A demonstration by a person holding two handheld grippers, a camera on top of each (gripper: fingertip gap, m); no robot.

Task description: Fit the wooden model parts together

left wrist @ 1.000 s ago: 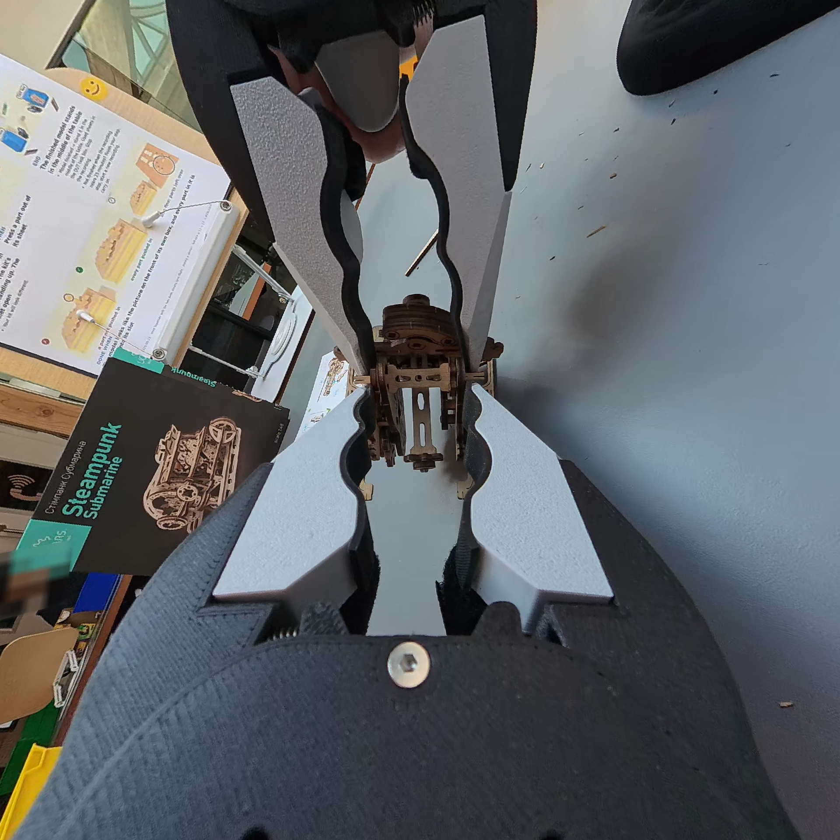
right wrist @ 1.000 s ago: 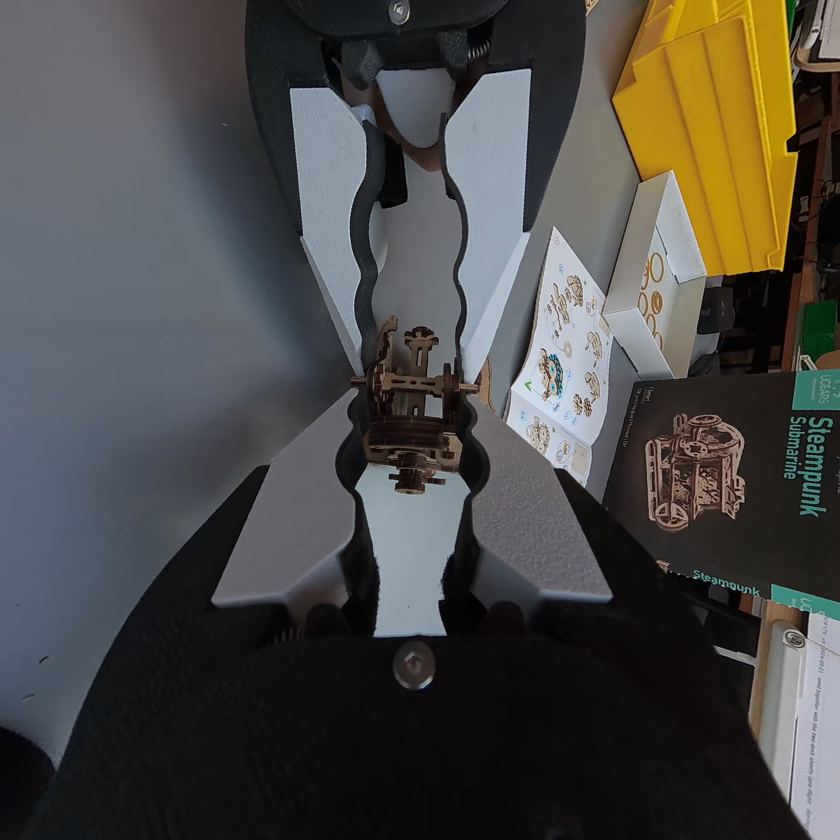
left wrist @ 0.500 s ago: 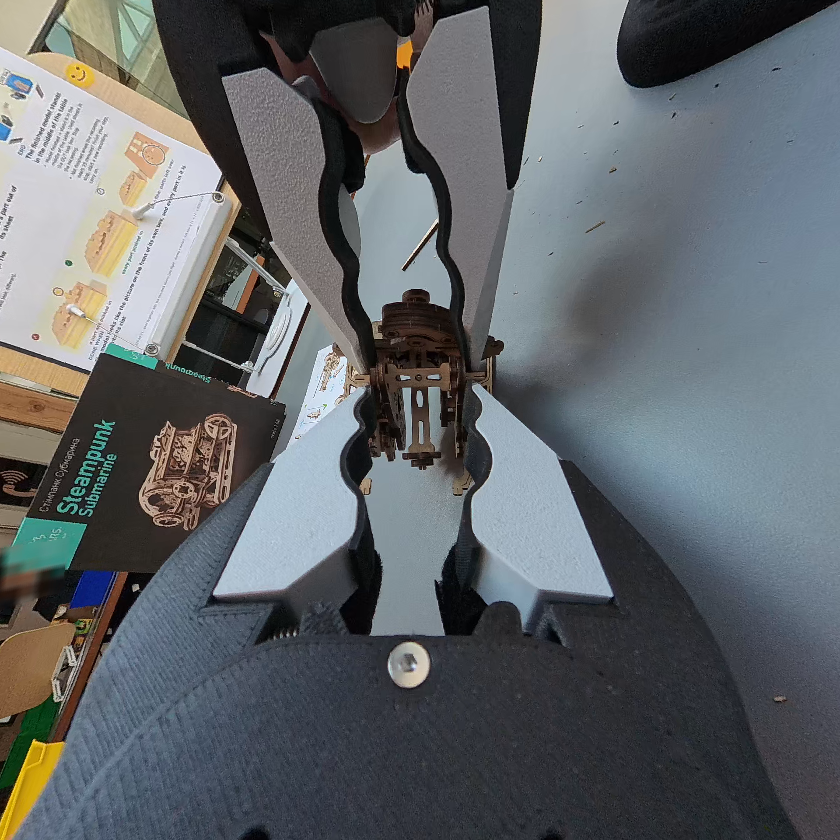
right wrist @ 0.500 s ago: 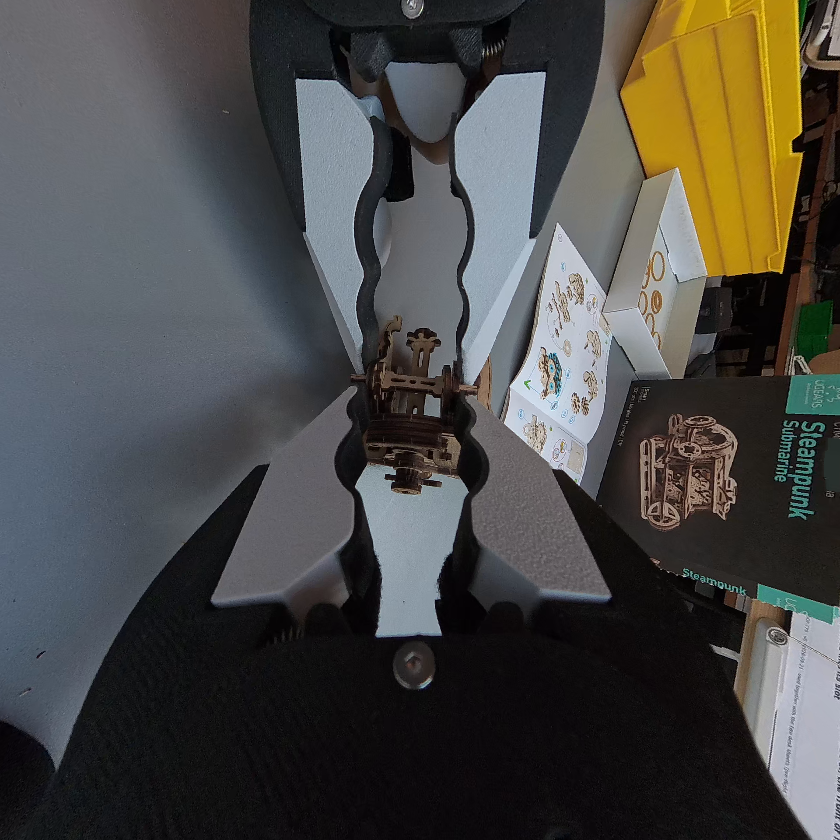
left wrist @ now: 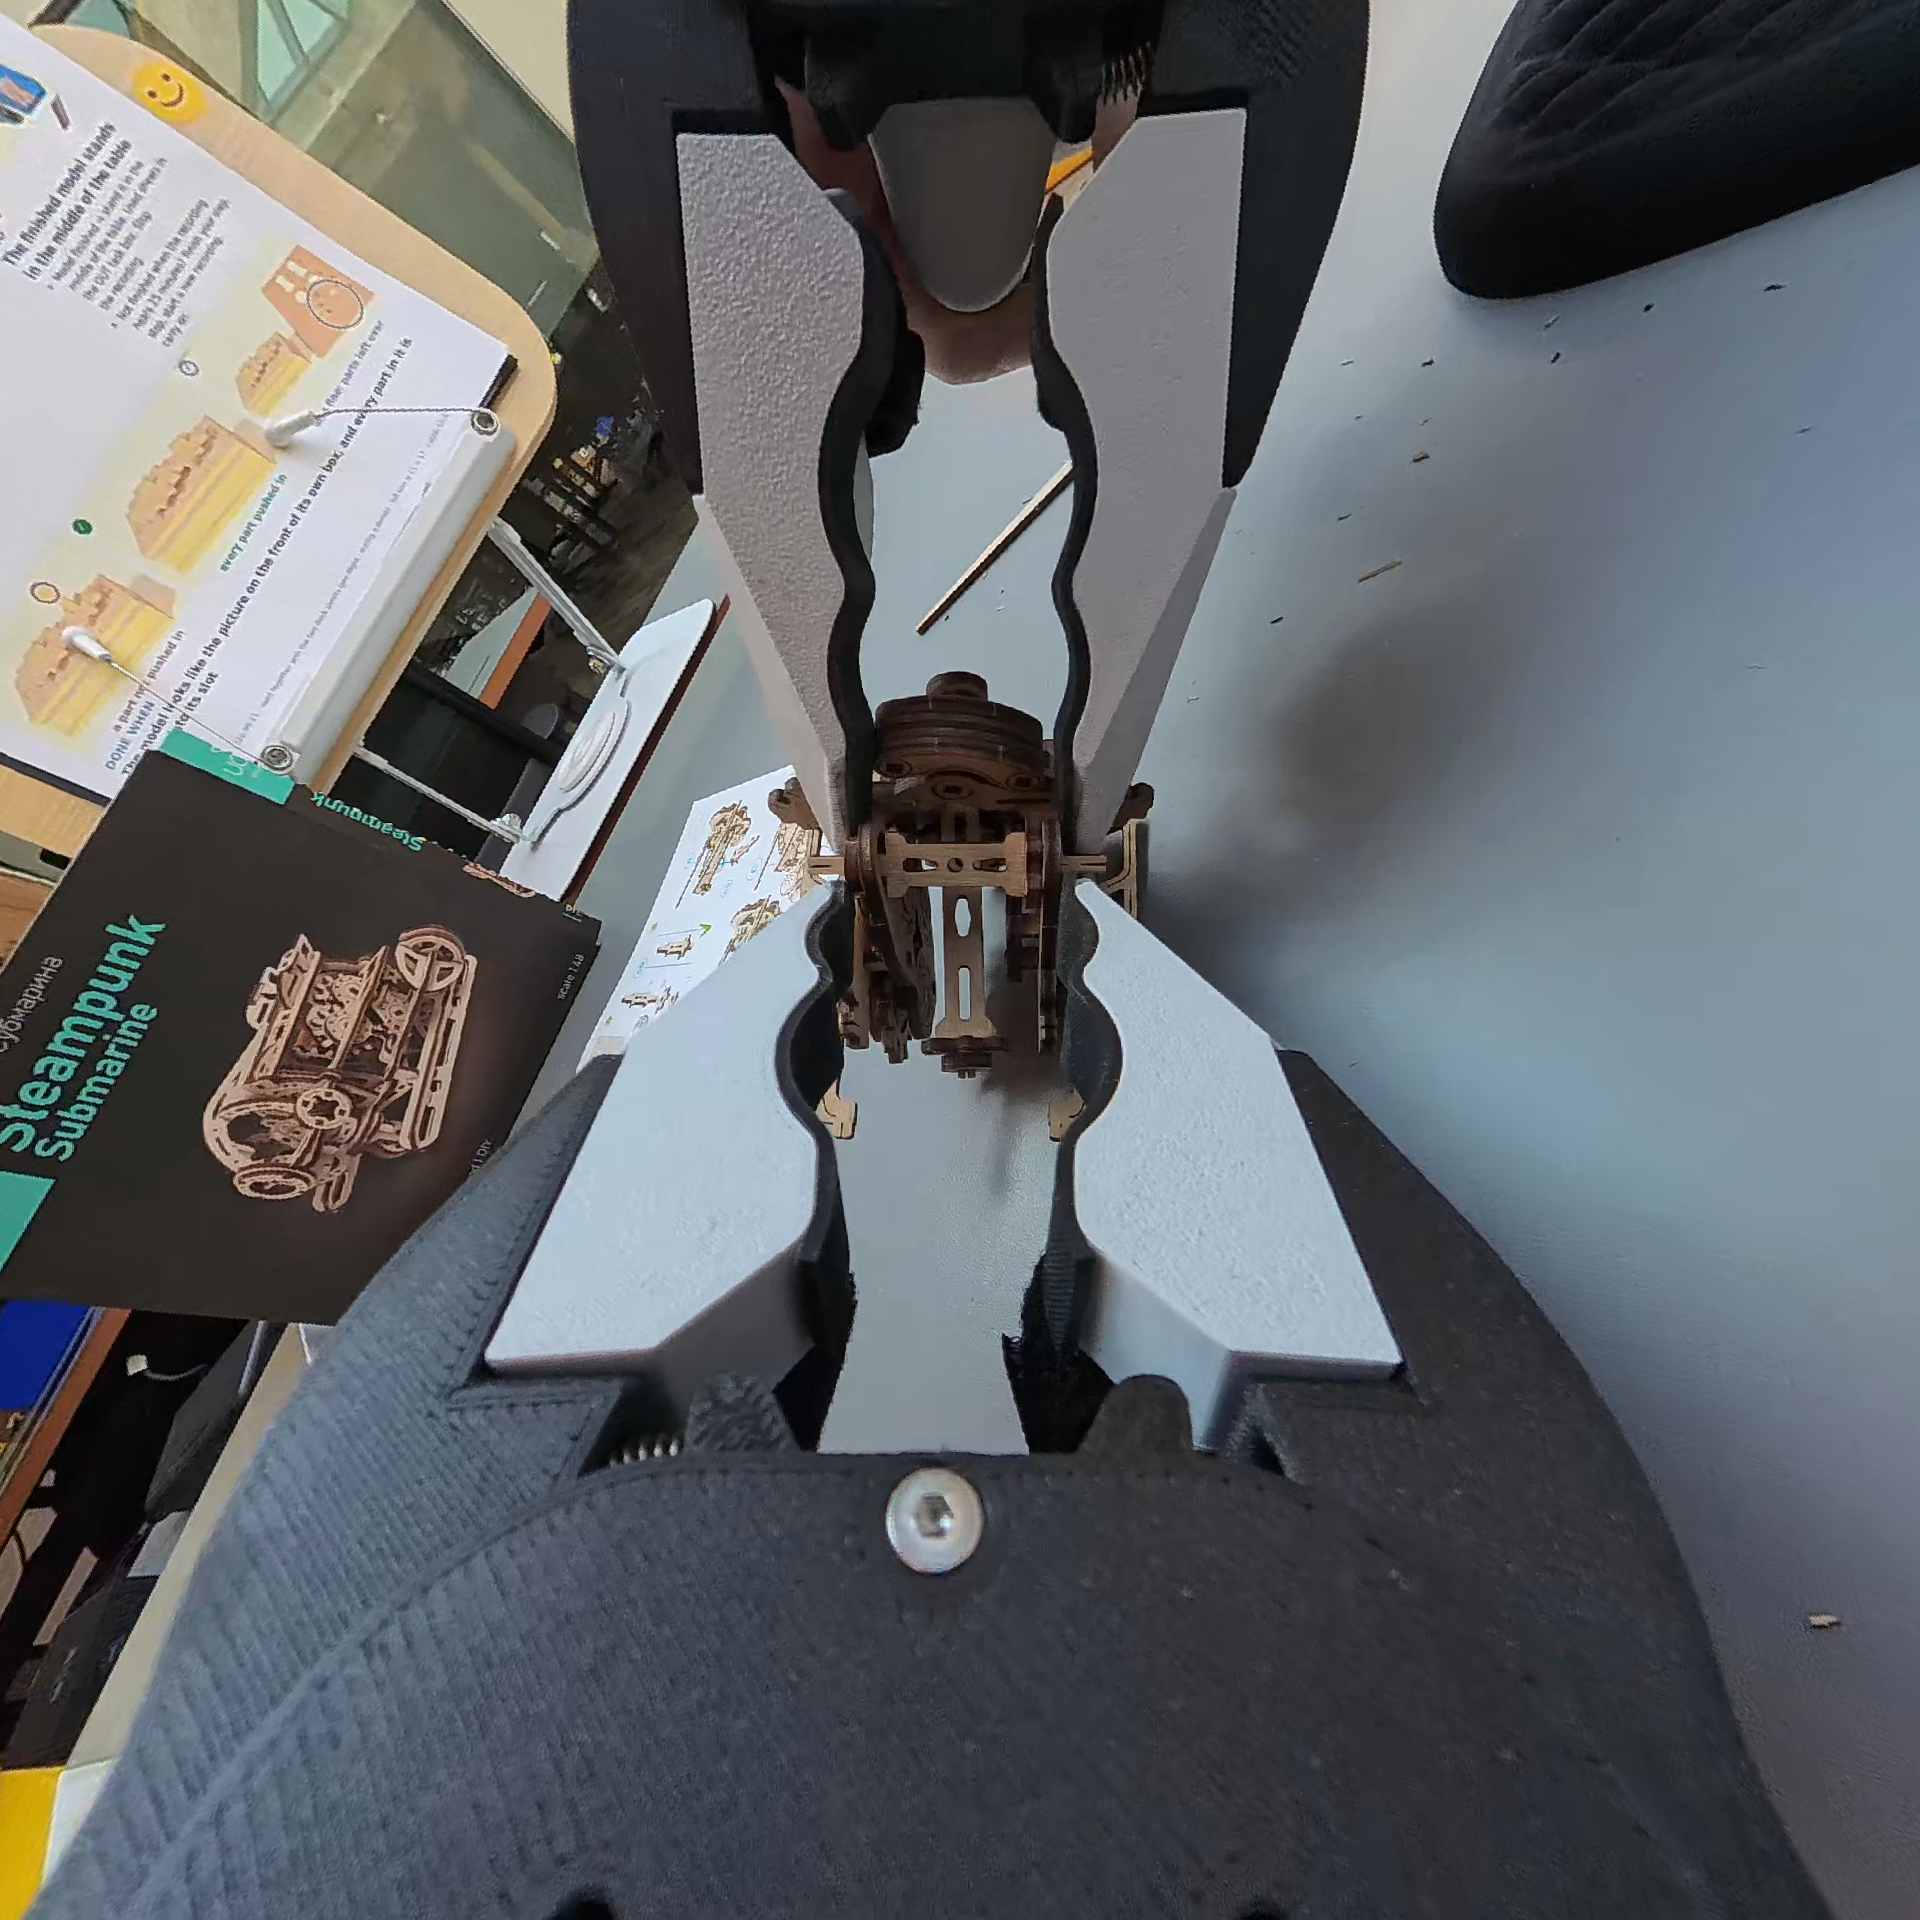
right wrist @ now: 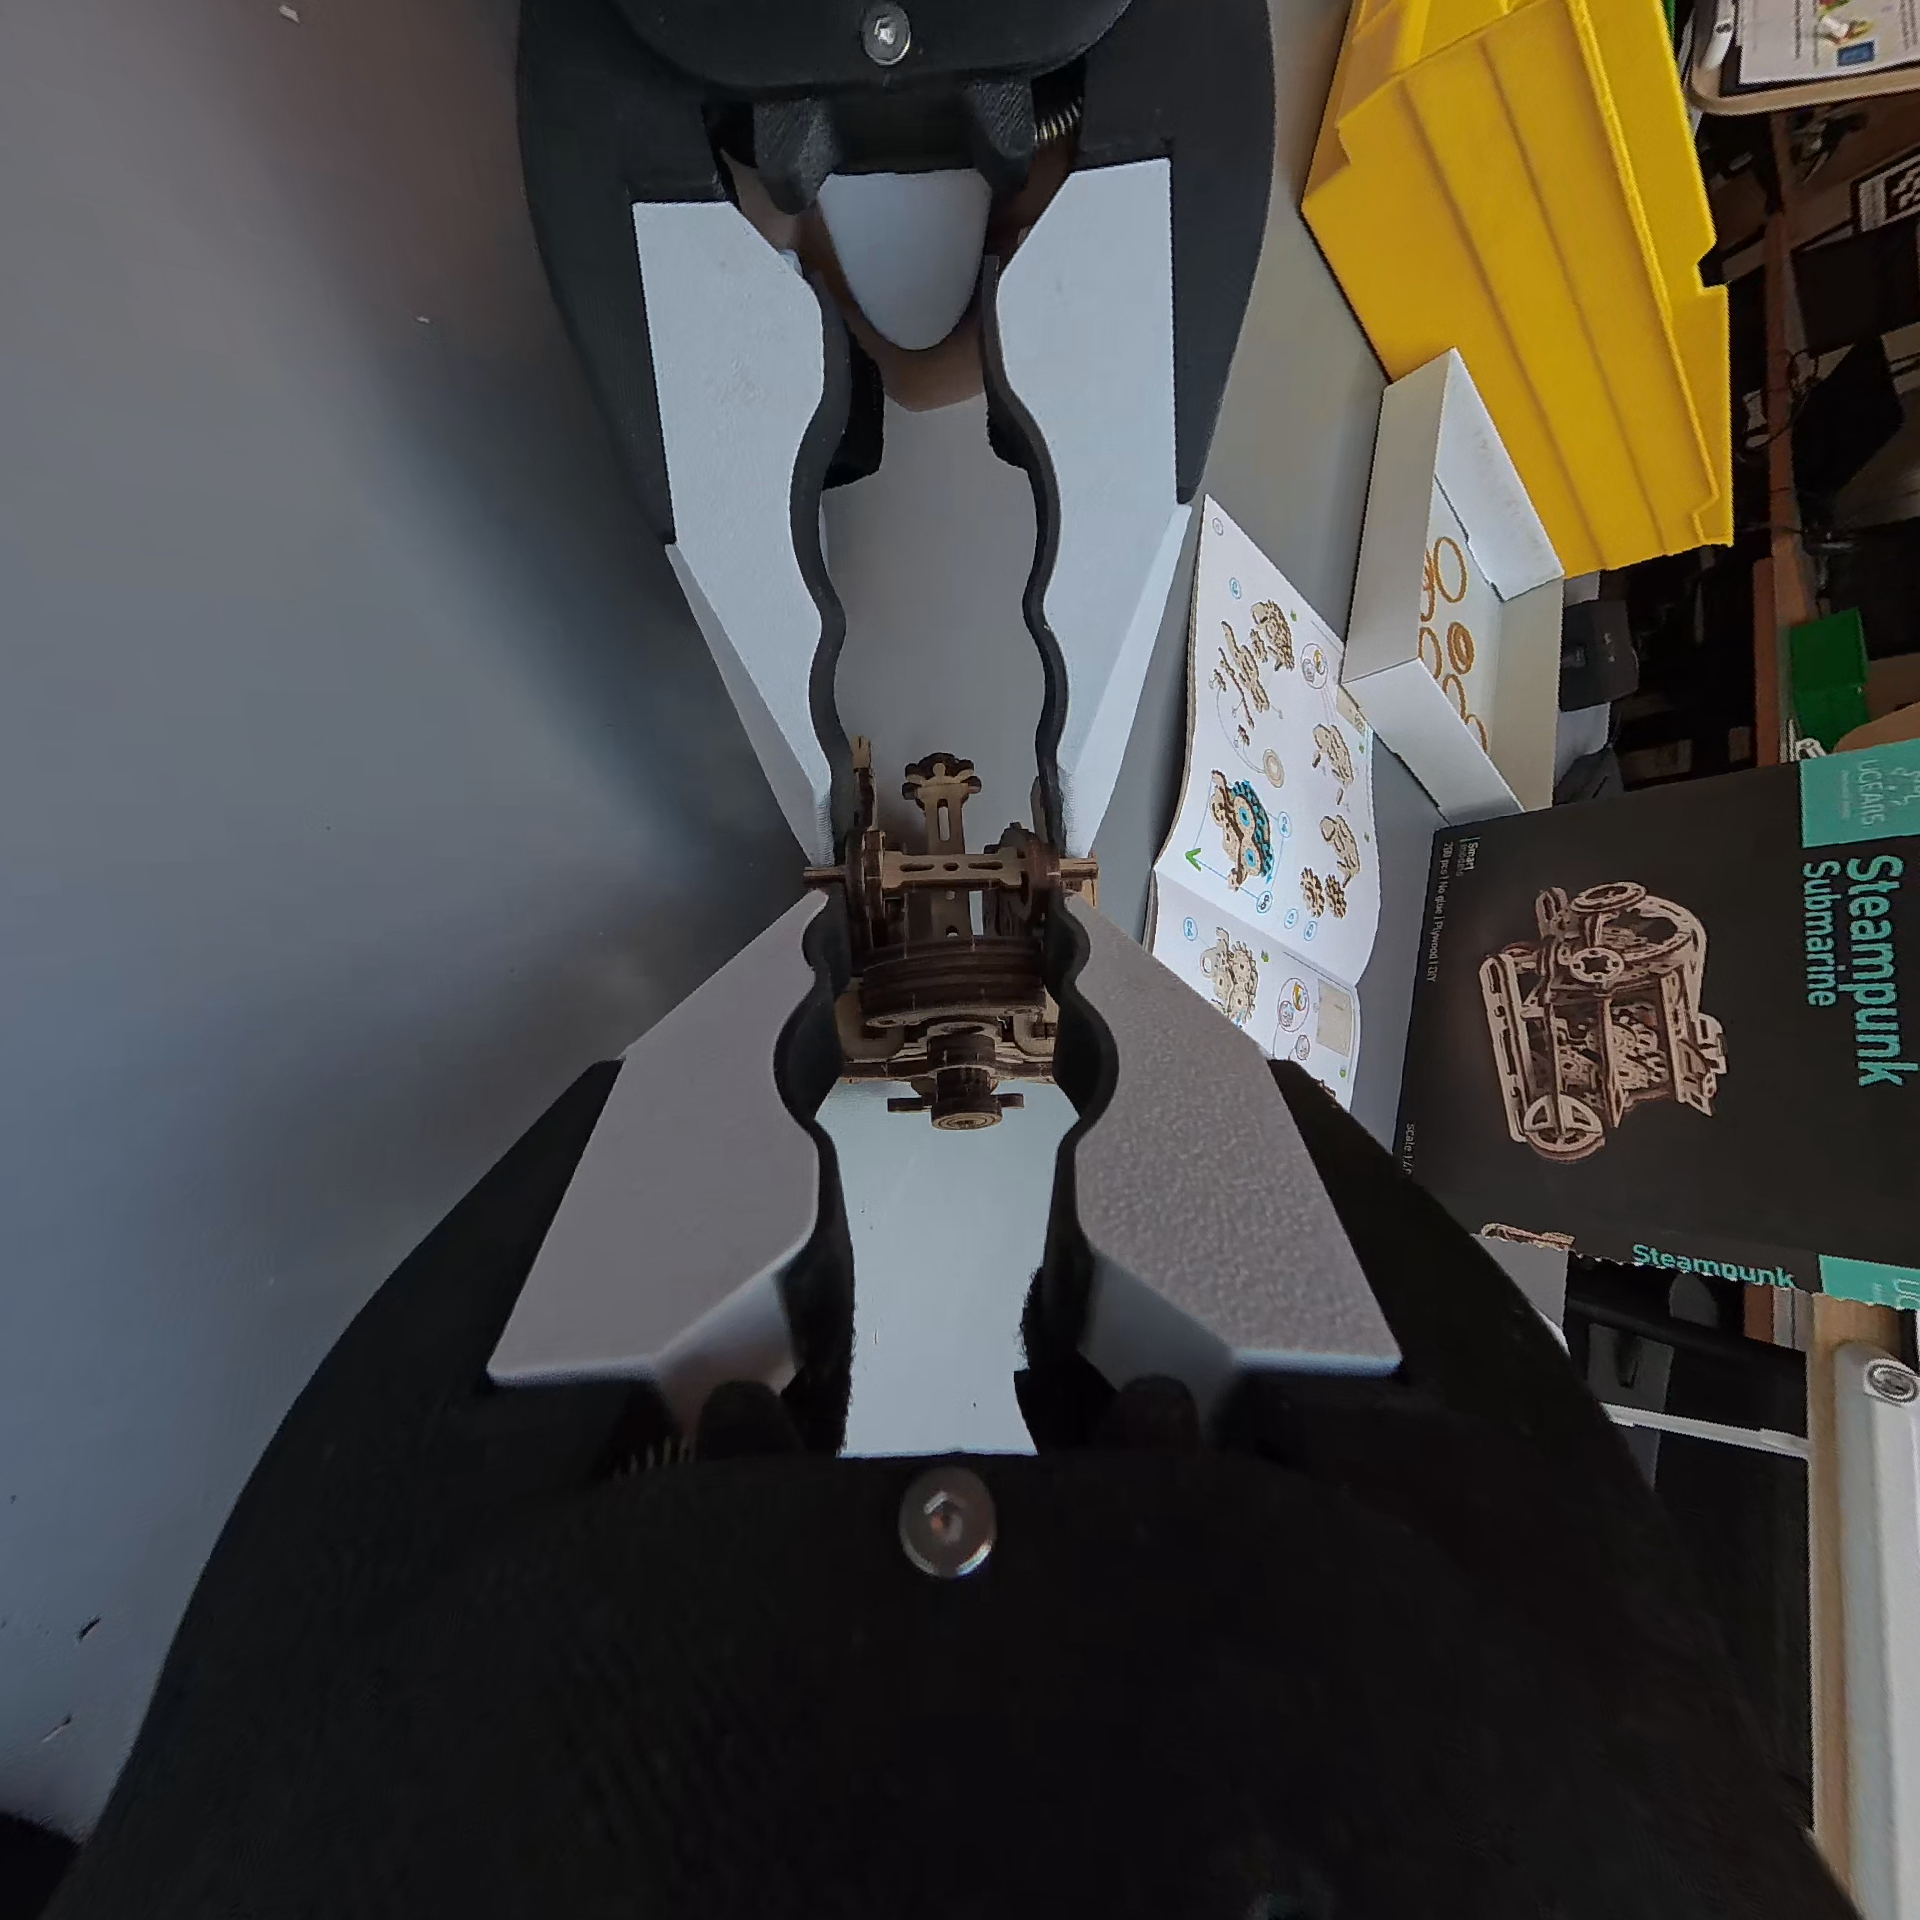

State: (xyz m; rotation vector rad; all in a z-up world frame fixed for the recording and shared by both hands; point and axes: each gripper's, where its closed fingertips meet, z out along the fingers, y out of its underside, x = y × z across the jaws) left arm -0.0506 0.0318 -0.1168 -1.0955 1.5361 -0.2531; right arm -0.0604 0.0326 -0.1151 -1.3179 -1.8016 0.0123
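Left gripper [left wrist: 951, 935] and right gripper [right wrist: 940, 966] meet tip to tip above the grey table [left wrist: 1558, 935], both clenched on opposite ends of the wooden model assembly [left wrist: 956, 894]; the black kit box [right wrist: 1662, 997] lies beside.

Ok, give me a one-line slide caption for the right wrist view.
Right gripper and opposing left gripper clamp one wooden model between them above the grey table.

Pale grey-blue worktop [left wrist: 1558, 935]. Brown-and-tan laser-cut wooden model [left wrist: 956, 894]. Black cardboard box with teal corner panels [right wrist: 1683, 1018]. Yellow plastic bins [right wrist: 1538, 260]. White illustrated instruction booklet [right wrist: 1268, 790].
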